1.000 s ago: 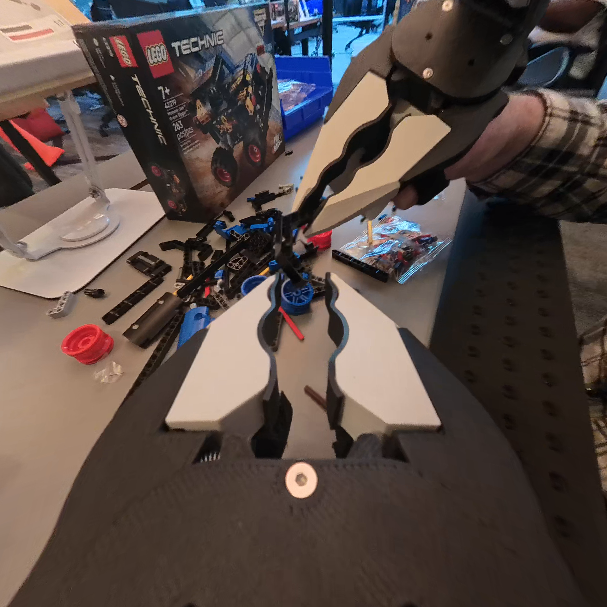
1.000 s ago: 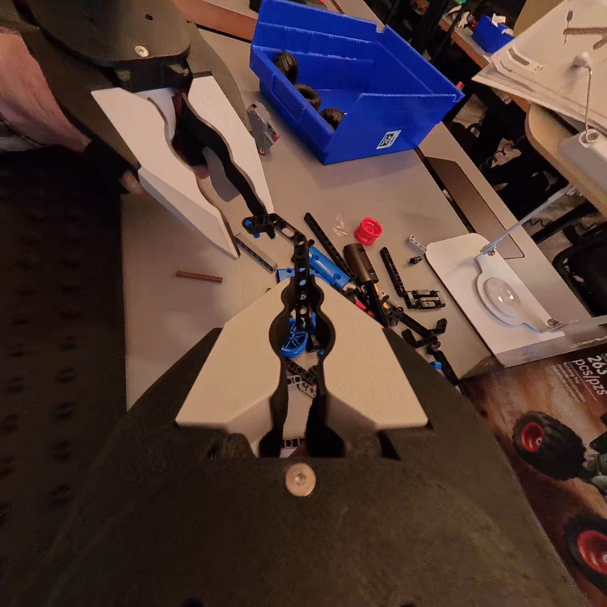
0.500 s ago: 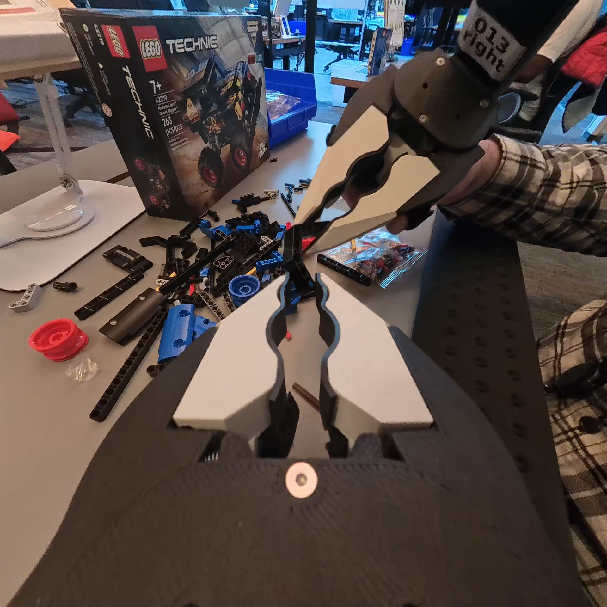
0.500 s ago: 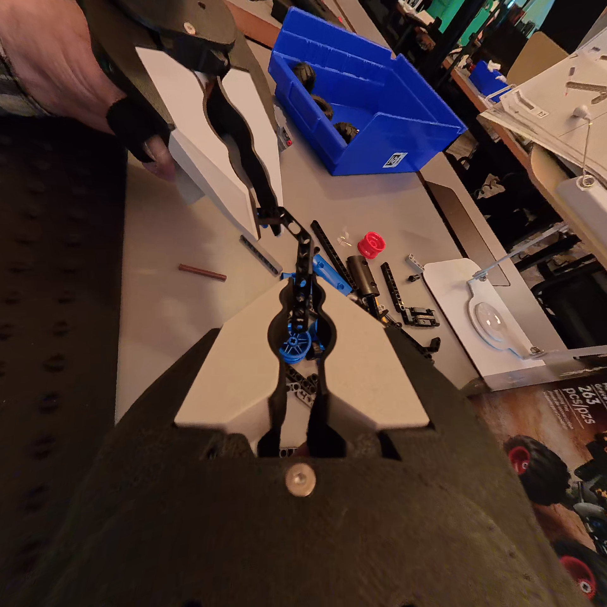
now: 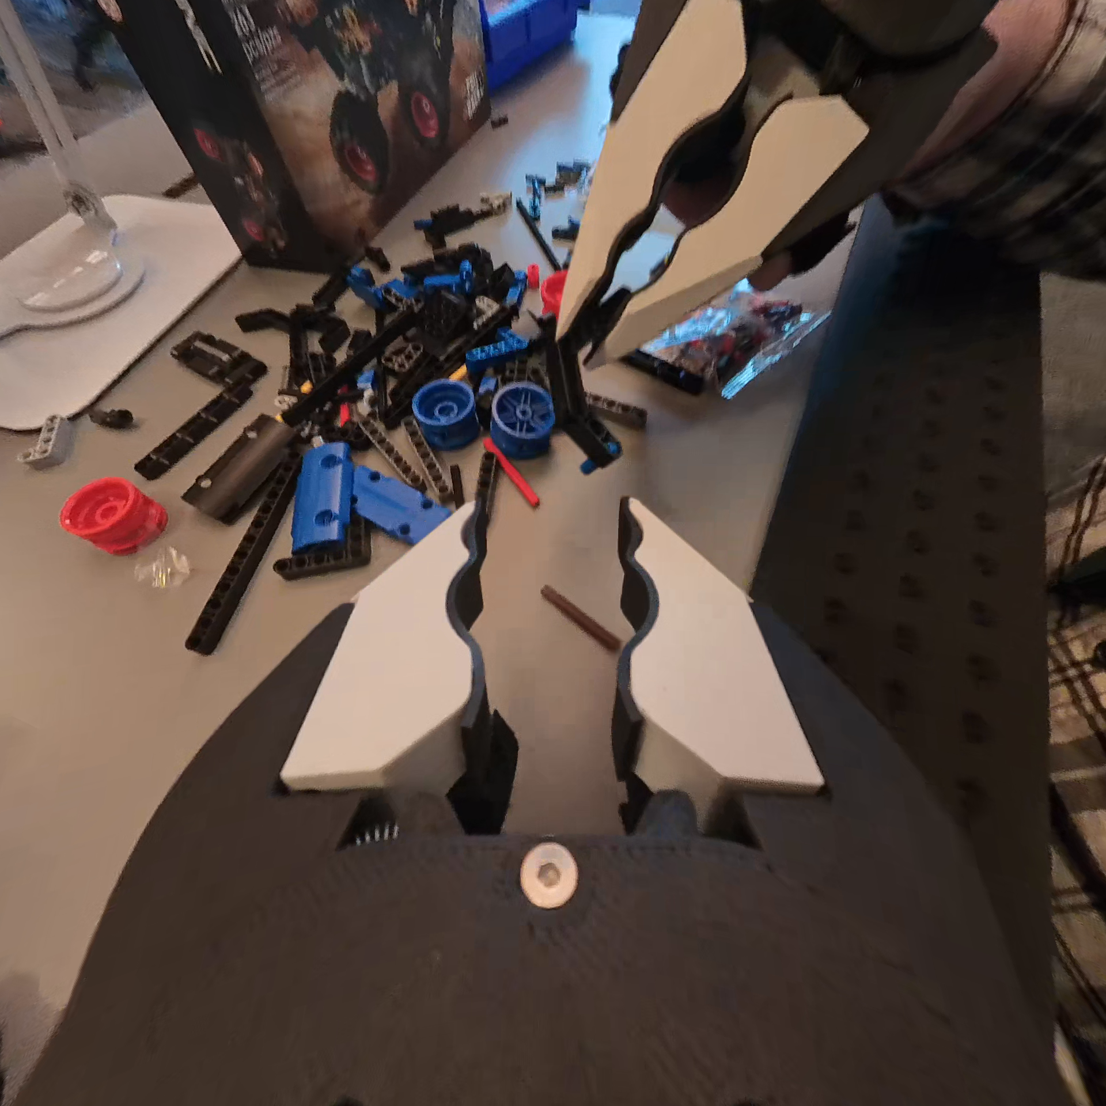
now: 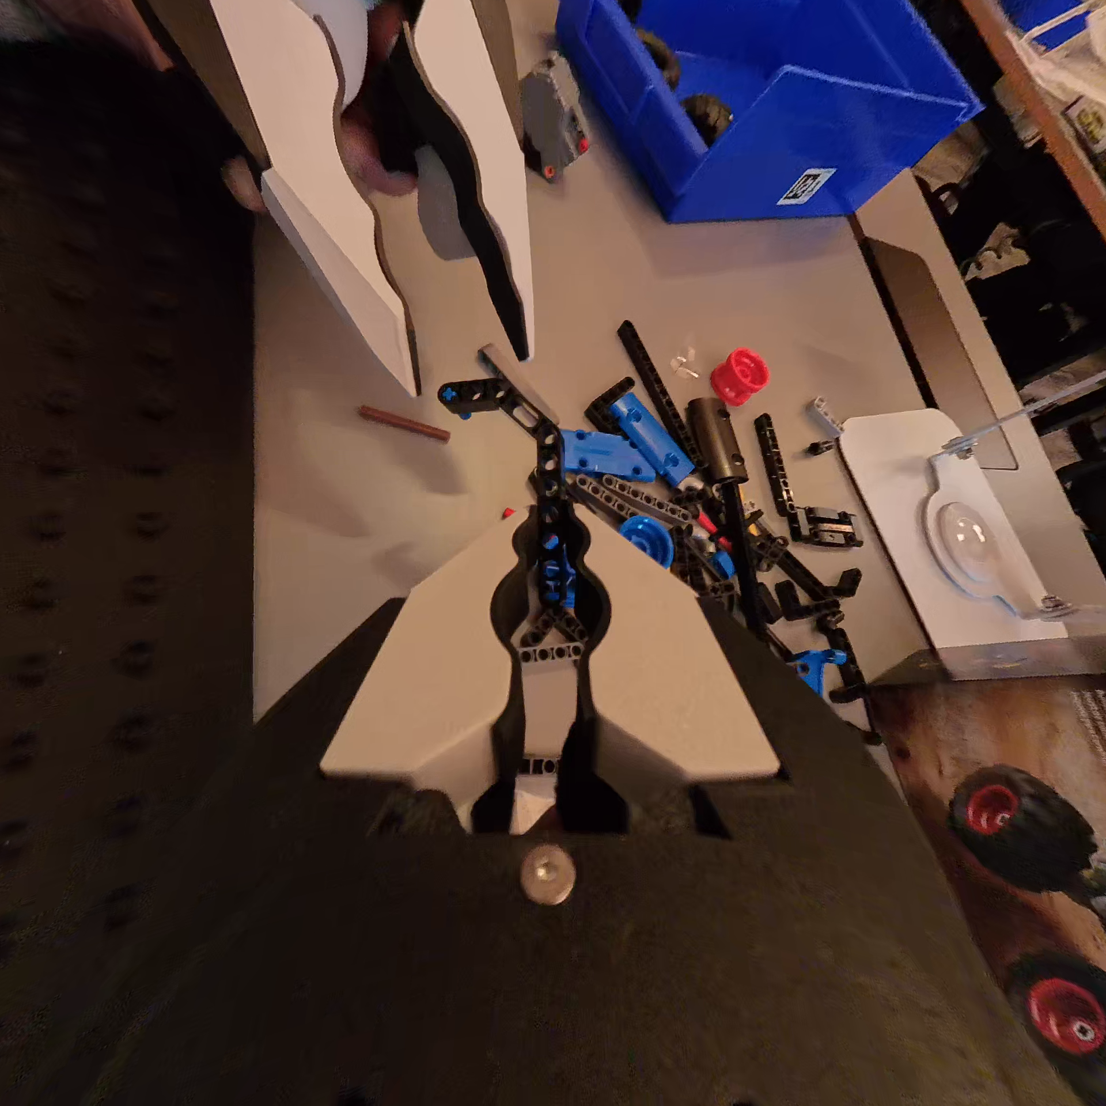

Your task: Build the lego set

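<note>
Left wrist view: the left gripper (image 5: 550, 509) hovers with jaws apart and empty over the grey table (image 5: 90, 688), a brown axle (image 5: 579, 617) lying between its fingers. At 12 o'clock the right gripper (image 5: 579, 353) is clamped on a bent black beam assembly (image 5: 577, 407), beside two blue wheel hubs (image 5: 446, 413) and one red hub (image 5: 112, 514). Only the right wrist view shows the blue bin (image 6: 796, 119) at 1 o'clock, holding black tyres.

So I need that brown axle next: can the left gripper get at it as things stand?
Probably yes. The left gripper is open and empty, and the brown axle lies alone on bare table right between its fingers, apart from the parts pile. Nothing seems to block a straight descent.
</note>
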Demonstrator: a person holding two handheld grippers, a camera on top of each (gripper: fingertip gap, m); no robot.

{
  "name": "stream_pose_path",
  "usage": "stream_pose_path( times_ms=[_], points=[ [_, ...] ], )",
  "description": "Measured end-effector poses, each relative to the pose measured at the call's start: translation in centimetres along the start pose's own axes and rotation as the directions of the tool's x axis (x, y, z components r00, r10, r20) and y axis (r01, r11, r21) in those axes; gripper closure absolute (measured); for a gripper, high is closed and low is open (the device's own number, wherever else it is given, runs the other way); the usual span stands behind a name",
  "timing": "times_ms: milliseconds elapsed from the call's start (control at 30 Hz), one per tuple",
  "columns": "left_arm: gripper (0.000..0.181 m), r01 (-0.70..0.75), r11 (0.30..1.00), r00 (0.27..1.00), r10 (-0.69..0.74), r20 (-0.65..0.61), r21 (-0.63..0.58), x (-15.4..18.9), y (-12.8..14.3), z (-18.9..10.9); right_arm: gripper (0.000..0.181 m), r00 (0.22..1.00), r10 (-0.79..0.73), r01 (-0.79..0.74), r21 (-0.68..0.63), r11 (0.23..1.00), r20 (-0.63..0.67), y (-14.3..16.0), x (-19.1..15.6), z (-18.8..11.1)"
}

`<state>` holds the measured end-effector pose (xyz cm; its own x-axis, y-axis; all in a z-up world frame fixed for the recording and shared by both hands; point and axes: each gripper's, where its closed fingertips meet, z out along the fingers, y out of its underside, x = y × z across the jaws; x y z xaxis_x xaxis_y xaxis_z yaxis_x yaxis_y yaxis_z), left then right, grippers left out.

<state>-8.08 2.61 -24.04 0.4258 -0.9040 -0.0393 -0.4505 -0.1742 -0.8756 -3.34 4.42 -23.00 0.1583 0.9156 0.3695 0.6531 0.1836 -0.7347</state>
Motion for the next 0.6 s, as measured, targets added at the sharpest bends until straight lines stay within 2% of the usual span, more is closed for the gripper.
stream_pose_path(
  times_ms=[133, 267, 333, 500, 600],
  points=[
    [0.133, -0.046, 0.991, 0.999, 0.047, 0.005, -0.129, 0.4, 2.5, 0.1, 0.176, 1.000, 0.014, -0.014, -0.001, 1.000, 0.016, 0.6, -0.3, 0.3],
    [0.116, -0.137, 0.952, 0.985, 0.160, 0.063, -0.272, -1.0, 5.0, 0.9, 0.176, 1.000, 0.017, -0.017, 0.004, 1.000, 0.021, 0.7, -0.3, 0.4],
    [0.119, -0.134, 0.954, 0.985, 0.157, 0.068, -0.267, -1.3, 5.0, 1.1, 0.176, 1.000, 0.020, -0.020, 0.007, 1.000, 0.023, 0.7, -0.3, 0.4],
    [0.124, -0.131, 0.944, 0.967, 0.189, 0.172, -0.303, -4.2, 4.9, 1.2, 0.176, 0.999, 0.019, -0.019, 0.016, 1.000, 0.029, 0.8, -0.5, 0.4],
    [0.126, -0.082, 0.956, 0.975, 0.136, 0.178, -0.282, -5.2, 4.7, 1.9, 0.176, 1.000, 0.015, -0.016, 0.021, 1.000, 0.025, 0.8, -0.4, 0.4]
  ],
)
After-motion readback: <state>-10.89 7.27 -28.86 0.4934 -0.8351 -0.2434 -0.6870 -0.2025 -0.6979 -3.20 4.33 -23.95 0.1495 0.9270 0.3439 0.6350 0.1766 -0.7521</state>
